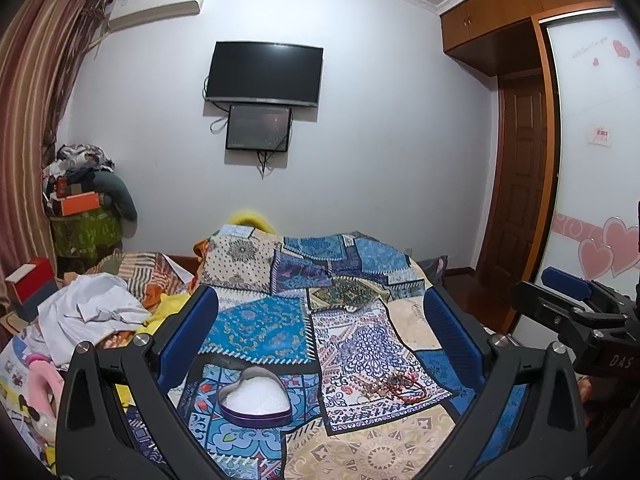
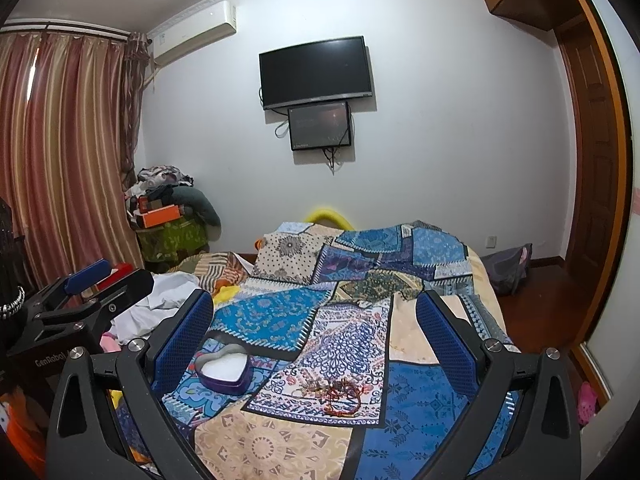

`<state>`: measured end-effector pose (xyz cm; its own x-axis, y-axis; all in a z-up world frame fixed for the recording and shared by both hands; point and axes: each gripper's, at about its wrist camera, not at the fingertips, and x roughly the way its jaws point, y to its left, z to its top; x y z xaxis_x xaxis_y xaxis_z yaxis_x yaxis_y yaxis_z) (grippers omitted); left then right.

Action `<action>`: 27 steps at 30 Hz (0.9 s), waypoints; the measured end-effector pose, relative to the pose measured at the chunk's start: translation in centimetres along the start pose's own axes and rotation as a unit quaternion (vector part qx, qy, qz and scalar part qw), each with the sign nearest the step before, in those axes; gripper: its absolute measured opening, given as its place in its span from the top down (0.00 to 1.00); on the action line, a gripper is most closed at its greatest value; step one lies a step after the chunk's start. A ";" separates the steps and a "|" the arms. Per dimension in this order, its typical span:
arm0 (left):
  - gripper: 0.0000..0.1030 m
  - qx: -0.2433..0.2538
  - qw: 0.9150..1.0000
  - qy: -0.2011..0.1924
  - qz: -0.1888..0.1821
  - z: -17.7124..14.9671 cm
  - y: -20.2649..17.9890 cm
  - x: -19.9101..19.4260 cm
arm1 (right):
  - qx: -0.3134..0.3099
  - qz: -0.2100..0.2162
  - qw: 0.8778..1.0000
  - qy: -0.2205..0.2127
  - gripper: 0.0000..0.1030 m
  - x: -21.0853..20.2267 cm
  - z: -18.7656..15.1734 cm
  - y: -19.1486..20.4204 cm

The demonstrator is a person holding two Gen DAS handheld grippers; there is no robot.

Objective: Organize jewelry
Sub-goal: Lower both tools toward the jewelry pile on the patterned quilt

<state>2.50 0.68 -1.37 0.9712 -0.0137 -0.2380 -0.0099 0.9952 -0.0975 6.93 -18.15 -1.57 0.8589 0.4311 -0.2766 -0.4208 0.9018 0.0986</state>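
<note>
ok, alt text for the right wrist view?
The open right gripper hovers over a patchwork bedspread holding a heart-shaped tin with white lining and, to its right, a tangle of bracelets. The left gripper shows at left.

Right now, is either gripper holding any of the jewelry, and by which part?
Nothing is held. The left gripper and right gripper are both open and empty; the jewelry lies on the quilt.
</note>
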 end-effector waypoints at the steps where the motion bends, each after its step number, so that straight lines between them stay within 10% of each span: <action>1: 0.00 -0.001 1.000 0.004 -0.001 -0.1 0.0 0.3 | 0.001 -0.002 1.000 0.002 0.02 0.2 -0.1 -0.1; 18: 0.00 0.004 0.989 0.148 0.004 -5.3 -0.2 9.7 | 0.023 -0.123 0.986 0.106 0.02 5.2 -4.3 -5.7; 27: 0.03 0.022 0.973 0.225 -0.034 -9.2 -1.7 13.6 | 0.034 -0.110 0.981 0.154 0.02 7.1 -6.0 -7.2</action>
<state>13.50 -2.07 -13.34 0.7663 -0.1116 -0.6327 0.0707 0.9935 -0.0896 14.31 -21.79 -9.98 0.7931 0.2044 -0.5738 -0.2046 0.9767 0.0651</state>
